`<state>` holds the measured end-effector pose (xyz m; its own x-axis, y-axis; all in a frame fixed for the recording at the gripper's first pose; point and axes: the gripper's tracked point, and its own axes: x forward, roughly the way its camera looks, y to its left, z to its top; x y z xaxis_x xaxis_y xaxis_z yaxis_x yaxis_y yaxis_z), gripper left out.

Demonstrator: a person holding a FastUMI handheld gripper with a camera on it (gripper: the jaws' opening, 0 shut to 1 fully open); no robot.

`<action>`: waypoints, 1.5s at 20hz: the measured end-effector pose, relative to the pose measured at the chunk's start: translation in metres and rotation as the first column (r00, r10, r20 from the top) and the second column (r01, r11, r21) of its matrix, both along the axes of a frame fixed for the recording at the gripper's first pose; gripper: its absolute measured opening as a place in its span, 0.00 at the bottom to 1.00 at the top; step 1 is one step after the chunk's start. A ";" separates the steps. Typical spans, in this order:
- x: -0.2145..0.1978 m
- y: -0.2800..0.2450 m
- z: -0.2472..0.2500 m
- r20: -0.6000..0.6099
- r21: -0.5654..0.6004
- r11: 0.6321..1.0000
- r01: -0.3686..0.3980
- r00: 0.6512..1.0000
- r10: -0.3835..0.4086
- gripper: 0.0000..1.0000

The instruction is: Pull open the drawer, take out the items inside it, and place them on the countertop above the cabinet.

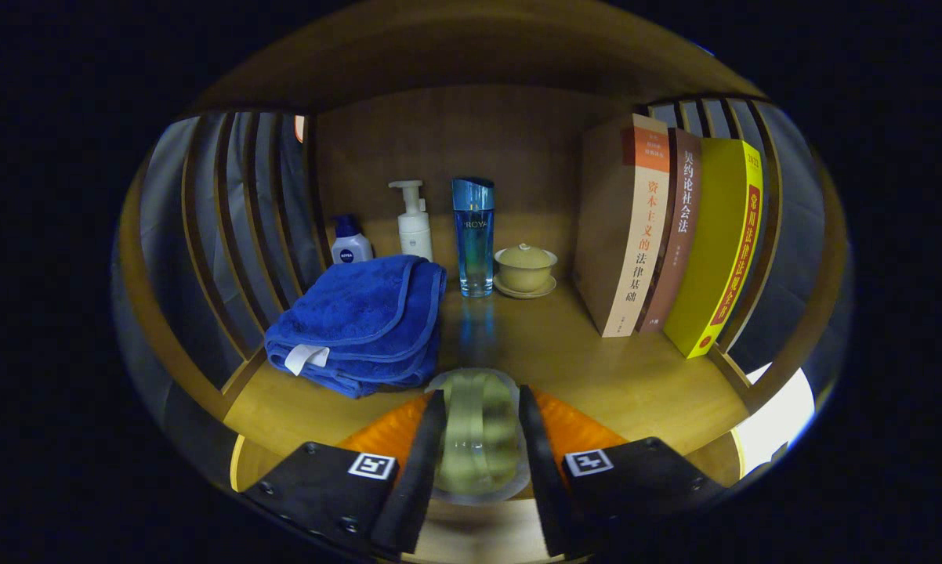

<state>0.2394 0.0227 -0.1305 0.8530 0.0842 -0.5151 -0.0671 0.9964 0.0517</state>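
A clear, rounded glass jar (pixel 479 431) is held upright between the tool's (pixel 480 439) two fingers, low over the wooden table (pixel 596 368).

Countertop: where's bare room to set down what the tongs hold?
The tongs grip a clear container. Free: wood ahead of them, between the blue towel and the books. Crowded: the back row, with two pump bottles, a blue bottle, and a lidded cup.

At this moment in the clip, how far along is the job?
Mid-job. The tongs are shut on a clear jar, held over the wooden countertop just before the blue towel. Bottles, a lidded cup and books stand beyond. Left: setting the jar down. I cannot tell whether the drawer holds more.
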 end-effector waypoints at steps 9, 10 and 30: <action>-0.028 0.004 0.064 0.163 0.084 0.996 -0.010 0.987 -0.004 1.00; -0.036 0.003 0.076 0.192 0.088 0.996 -0.010 0.981 -0.007 1.00; -0.219 -0.021 0.102 0.441 0.096 0.993 0.063 0.892 -0.099 0.98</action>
<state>0.0205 0.0018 -0.0289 0.9967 0.0287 -0.0759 -0.0201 0.9935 0.1120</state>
